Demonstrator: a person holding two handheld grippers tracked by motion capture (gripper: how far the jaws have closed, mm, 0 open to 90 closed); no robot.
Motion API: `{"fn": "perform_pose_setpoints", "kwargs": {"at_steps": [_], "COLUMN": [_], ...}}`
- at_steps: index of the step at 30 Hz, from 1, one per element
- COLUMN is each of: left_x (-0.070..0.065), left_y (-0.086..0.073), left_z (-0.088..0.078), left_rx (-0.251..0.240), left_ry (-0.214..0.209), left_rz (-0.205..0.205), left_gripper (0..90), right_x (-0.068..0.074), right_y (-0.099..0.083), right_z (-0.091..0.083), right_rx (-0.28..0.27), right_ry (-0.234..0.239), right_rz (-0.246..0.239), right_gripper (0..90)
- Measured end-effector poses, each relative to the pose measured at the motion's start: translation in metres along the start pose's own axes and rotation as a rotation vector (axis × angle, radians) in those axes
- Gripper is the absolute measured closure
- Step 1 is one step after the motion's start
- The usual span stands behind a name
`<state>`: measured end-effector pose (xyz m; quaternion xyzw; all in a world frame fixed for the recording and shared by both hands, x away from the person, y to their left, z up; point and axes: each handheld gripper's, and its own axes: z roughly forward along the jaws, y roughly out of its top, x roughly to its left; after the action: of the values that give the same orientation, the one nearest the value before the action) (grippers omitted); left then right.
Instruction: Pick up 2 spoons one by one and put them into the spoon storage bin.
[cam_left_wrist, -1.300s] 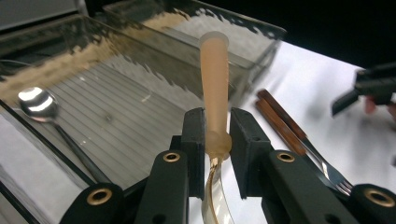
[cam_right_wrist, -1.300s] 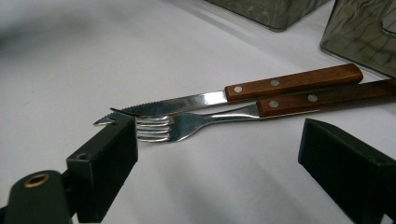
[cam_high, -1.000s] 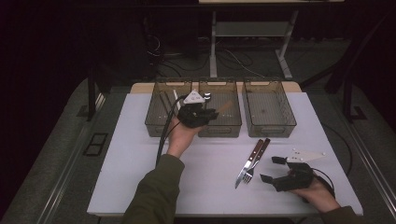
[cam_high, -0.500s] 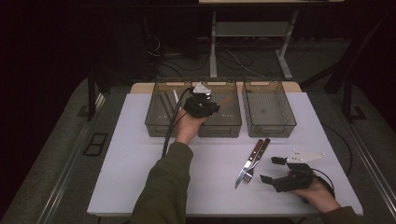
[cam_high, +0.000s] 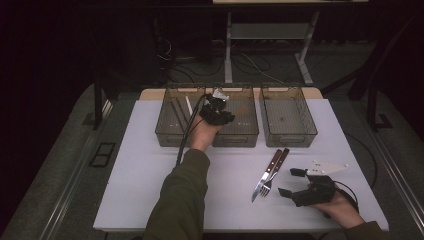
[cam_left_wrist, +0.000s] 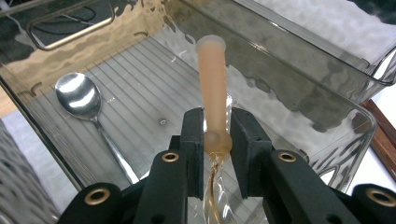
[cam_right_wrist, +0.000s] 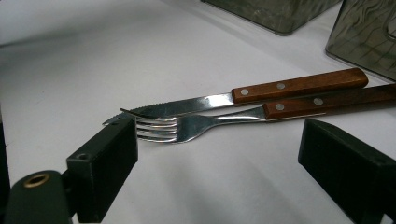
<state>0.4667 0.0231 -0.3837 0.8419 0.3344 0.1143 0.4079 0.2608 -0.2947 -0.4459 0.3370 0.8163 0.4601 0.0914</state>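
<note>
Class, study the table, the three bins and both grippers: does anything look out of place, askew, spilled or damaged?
Nothing is spilled or broken. The knife and fork lie loose on the table, outside the bins. The left gripper holds a pale plastic utensil by its handle over the middle bin, where a metal spoon lies.

Fork (cam_high: 266, 186) beside knife (cam_high: 270, 169), on table (cam_high: 150, 165)

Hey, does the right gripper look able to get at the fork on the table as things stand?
Probably yes. The right gripper rests open on the table just beside the fork, with bare tabletop between them. The knife lies tight against the fork, so it may get caught too.
</note>
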Motion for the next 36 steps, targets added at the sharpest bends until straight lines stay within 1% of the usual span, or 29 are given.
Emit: {"fn": "perform_pose_setpoints", "kwargs": {"at_steps": [1, 3, 6, 9, 12, 13, 17, 18, 20, 22, 25, 27, 28, 32, 34, 36], "left_x": [0.000, -0.001, -0.001, 0.000, 0.001, 0.001, -0.002, -0.003, -0.006, -0.008, -0.014, -0.017, -0.019, -0.024, -0.026, -0.029], "left_y": [0.000, 0.001, 0.003, 0.003, 0.002, 0.002, 0.000, 0.000, -0.002, -0.003, -0.006, -0.009, -0.010, -0.017, -0.021, -0.025], "left_z": [0.000, -0.002, -0.004, -0.006, -0.009, -0.010, -0.015, -0.017, -0.021, -0.026, -0.033, -0.038, -0.040, -0.049, -0.054, -0.059], "left_rx": [-0.010, -0.038, -0.060, -0.066, -0.066, -0.064, -0.076, -0.077, -0.084, -0.093, -0.100, -0.103, -0.110, -0.110, -0.113, -0.112], "left_ry": [0.004, 0.009, 0.006, -0.001, -0.028, -0.042, -0.071, -0.081, -0.087, -0.106, -0.116, -0.128, -0.126, -0.136, -0.145, -0.150], "left_rz": [0.000, -0.005, -0.006, -0.007, -0.006, 0.001, 0.013, 0.018, 0.037, 0.045, 0.071, 0.078, 0.078, 0.091, 0.091, 0.106], "left_gripper": [72.5, 62.8, 59.8, 58.1, 54.6, 53.4, 49.0, 47.4, 45.8, 44.1, 42.4, 41.1, 40.3, 37.0, 35.4, 34.4], "right_x": [0.000, 0.000, 0.000, 0.000, 0.000, 0.000, 0.000, 0.000, 0.000, 0.000, 0.000, 0.000, 0.000, -0.001, -0.001, -0.001], "right_y": [0.000, 0.000, 0.000, 0.000, 0.000, 0.000, 0.000, 0.000, 0.000, 0.000, 0.000, 0.000, 0.000, 0.000, 0.000, 0.000], "right_z": [0.000, 0.000, 0.000, 0.000, 0.000, 0.000, 0.000, 0.000, 0.001, 0.001, 0.001, 0.001, 0.001, 0.001, 0.001, 0.001], "right_rx": [-0.001, -0.001, 0.000, 0.001, 0.003, 0.003, 0.003, 0.004, 0.003, 0.005, 0.004, 0.005, 0.005, 0.005, 0.005, 0.005], "right_ry": [0.000, 0.000, 0.001, 0.000, 0.000, -0.001, -0.001, -0.002, -0.001, -0.002, -0.004, -0.004, -0.005, -0.006, -0.006, -0.007], "right_rz": [0.001, 0.001, 0.003, 0.001, 0.001, 0.002, 0.000, 0.000, 0.001, 0.003, 0.004, 0.006, 0.007, 0.007, 0.005, 0.007], "right_gripper": [11.7, 11.8, 11.8, 11.8, 11.8, 11.8, 11.8, 11.8, 11.8, 11.8, 11.8, 11.8, 11.8, 11.8, 11.8, 11.8]}}
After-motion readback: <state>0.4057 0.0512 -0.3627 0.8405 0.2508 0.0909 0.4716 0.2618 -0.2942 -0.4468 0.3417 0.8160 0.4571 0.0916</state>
